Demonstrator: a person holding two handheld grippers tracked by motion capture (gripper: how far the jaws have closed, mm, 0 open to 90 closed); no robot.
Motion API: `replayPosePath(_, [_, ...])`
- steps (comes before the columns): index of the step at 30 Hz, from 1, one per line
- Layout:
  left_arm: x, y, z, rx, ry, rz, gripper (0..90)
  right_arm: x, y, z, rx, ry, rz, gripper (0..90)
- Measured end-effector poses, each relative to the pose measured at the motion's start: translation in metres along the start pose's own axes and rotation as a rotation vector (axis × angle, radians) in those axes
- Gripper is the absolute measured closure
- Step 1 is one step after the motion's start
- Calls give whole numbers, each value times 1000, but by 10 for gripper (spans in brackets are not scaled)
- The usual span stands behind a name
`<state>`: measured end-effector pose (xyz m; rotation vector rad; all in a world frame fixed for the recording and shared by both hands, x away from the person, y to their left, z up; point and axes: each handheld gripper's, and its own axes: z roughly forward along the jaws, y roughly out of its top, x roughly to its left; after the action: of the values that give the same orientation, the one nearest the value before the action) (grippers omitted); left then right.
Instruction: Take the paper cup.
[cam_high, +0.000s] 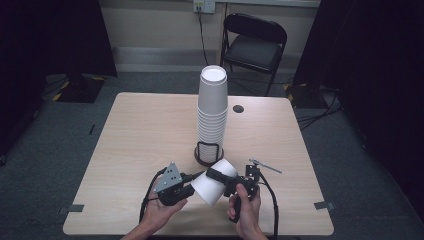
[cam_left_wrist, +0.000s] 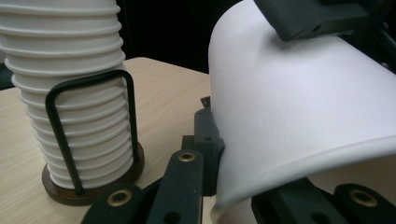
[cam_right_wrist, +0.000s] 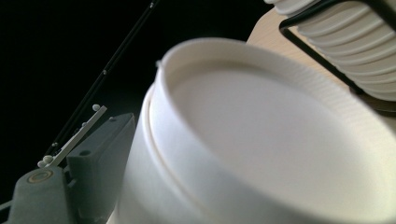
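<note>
A white paper cup (cam_high: 214, 184) was gripped at its rim by the closed left tool (cam_high: 192, 179) and clamped by the right tool (cam_high: 220, 176) (no writing seen), just before the cup stack (cam_high: 212, 112) on the bench (cam_high: 140, 140).

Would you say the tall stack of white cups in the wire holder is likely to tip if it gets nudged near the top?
Probably yes: the stack of cups rises far above its holder, whose wire loops brace only the lowest cups. It likely weighs little, so a nudge could lean it. The round base looks narrow for that height.

White paper cup (cam_high: 215, 187), white ribbed cup stack (cam_high: 212, 112), black wire holder (cam_high: 208, 151), pale wood-grain table (cam_high: 145, 135).
</note>
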<state>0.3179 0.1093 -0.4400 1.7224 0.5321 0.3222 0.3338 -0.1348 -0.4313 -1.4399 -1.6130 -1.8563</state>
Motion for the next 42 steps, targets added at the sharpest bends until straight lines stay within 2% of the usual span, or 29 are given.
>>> replayPosePath(2, [-1,-1,0,13,-15,7,852,-1,2,-3,-8,-25,-18,129])
replayPosePath(9, [1,0,0,79,-64,-34,860,-6,17,-16,-55,-66,-45,134])
replayPosePath(13, [4,3,-3,112,-68,-65,862,-5,26,-23,-70,-88,-89,135])
replayPosePath(15, [6,5,-4,153,-50,-69,862,-5,30,-26,-76,-94,-103,135])
replayPosePath(18, [10,5,-6,163,-43,-84,863,-4,34,-29,-78,-101,-130,131])
replayPosePath(22, [14,9,-10,175,-25,-99,863,-3,33,-30,-69,-142,-288,131])
replayPosePath(24, [18,10,-12,193,-22,-110,862,-2,31,-30,-53,-129,-346,130])
replayPosePath(28, [24,10,-15,217,-17,-136,864,4,29,-30,-24,-119,-420,139])
replayPosePath(30, [24,9,-15,232,-11,-145,864,6,29,-30,-4,-110,-462,200])
replayPosePath(32, [24,8,-14,255,-8,-149,865,8,28,-31,3,-98,-501,218])
replayPosePath(34, [24,8,-13,274,-9,-151,865,9,26,-32,-24,-113,-548,202])
replayPosePath(37, [25,7,-11,290,-15,-156,865,9,25,-32,-19,-145,-605,148])
replayPosePath(39, [25,7,-11,306,-15,-157,865,9,24,-31,-8,-155,-625,139])
replayPosePath(42, [28,7,-10,322,-17,-161,865,9,19,-33,-4,-182,-706,133])
